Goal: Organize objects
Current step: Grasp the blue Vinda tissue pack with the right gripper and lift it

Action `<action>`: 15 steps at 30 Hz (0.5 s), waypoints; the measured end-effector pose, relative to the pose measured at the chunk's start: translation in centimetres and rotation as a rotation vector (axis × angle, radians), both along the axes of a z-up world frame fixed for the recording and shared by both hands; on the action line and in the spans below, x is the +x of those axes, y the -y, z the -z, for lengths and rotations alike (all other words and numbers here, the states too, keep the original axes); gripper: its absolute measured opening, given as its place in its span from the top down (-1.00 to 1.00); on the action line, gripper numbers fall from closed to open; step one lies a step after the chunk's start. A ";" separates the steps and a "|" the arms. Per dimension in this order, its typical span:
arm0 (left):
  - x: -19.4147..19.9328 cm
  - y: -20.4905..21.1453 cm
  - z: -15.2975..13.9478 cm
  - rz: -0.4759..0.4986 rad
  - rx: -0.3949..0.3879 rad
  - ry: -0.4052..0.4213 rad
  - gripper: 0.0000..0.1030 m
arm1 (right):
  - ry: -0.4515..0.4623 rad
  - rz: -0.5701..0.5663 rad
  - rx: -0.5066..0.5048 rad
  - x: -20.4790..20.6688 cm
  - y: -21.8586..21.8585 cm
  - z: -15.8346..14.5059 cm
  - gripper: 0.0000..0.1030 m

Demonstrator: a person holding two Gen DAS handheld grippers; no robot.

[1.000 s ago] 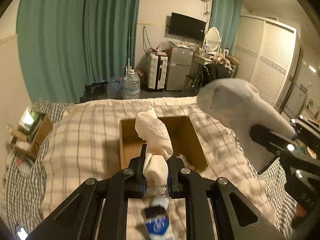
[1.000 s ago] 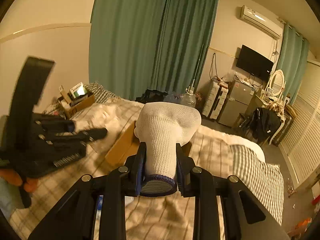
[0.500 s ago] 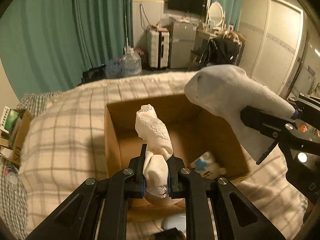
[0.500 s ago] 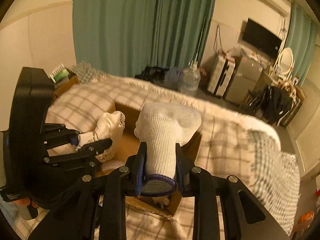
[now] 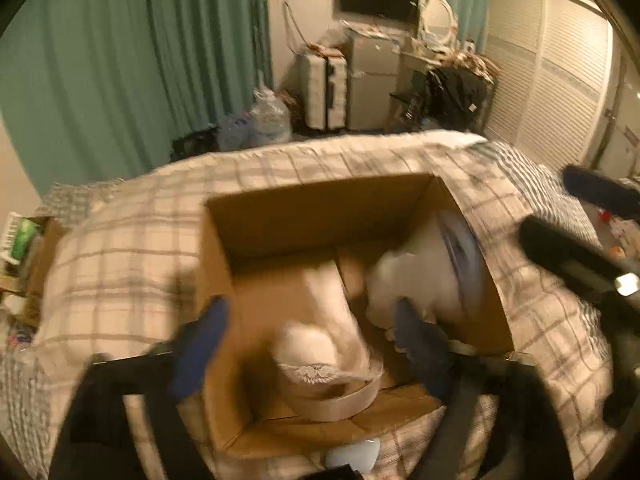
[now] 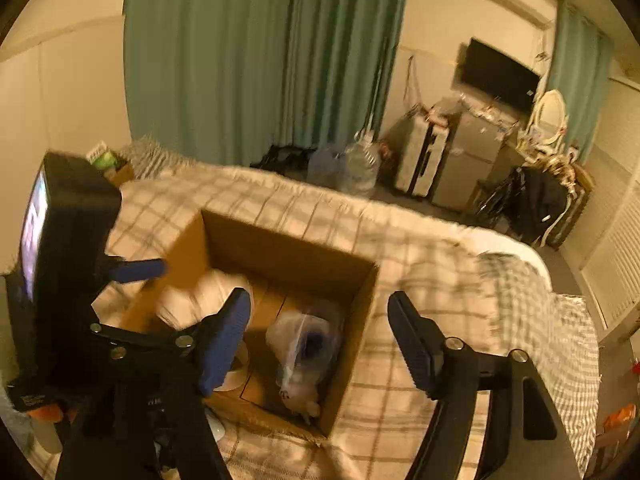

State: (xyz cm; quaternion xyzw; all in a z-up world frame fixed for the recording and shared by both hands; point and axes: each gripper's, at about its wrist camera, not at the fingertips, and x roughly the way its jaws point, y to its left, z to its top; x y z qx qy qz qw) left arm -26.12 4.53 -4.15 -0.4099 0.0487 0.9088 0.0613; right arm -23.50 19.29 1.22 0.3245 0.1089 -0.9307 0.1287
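Both socks lie inside the open brown cardboard box (image 5: 276, 216) on the plaid-covered bed (image 5: 120, 248). The cream lace-trimmed sock (image 5: 328, 344) sits toward the box's near-left part, its lace cuff facing you; motion blur smears its outline. The white ribbed sock with a dark blue cuff band (image 5: 432, 272) rests against the right wall of the box, also blurred. In the right wrist view the same white sock (image 6: 308, 340) shows as a pale lump with a dark patch, and you cannot read its shape clearly; the cream sock (image 6: 200, 296) is half covered by your left tool's finger.

Your left tool (image 5: 312, 336) is released: the blue-padded fingers (image 5: 200, 344) stand wide apart over the box with nothing between them. Your right tool (image 6: 320, 340) is likewise spread wide and grips nothing, hovering over the box's near-right corner.

A ring of tan tape (image 5: 340, 400) lies on the box floor, partly under the cream sock. Just outside the near wall, a pale rounded object (image 5: 356, 456) is cut off by the frame edge; you cannot tell what it is. Beyond the bed: green curtains (image 6: 260, 60), a large clear water jug (image 6: 360, 168), a wall-mounted television (image 6: 500, 76).
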 end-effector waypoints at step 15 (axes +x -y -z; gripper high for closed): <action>13.3 5.1 -6.4 -0.081 0.017 -0.108 -0.99 | -0.090 0.093 -0.019 13.8 -1.9 -7.8 -0.81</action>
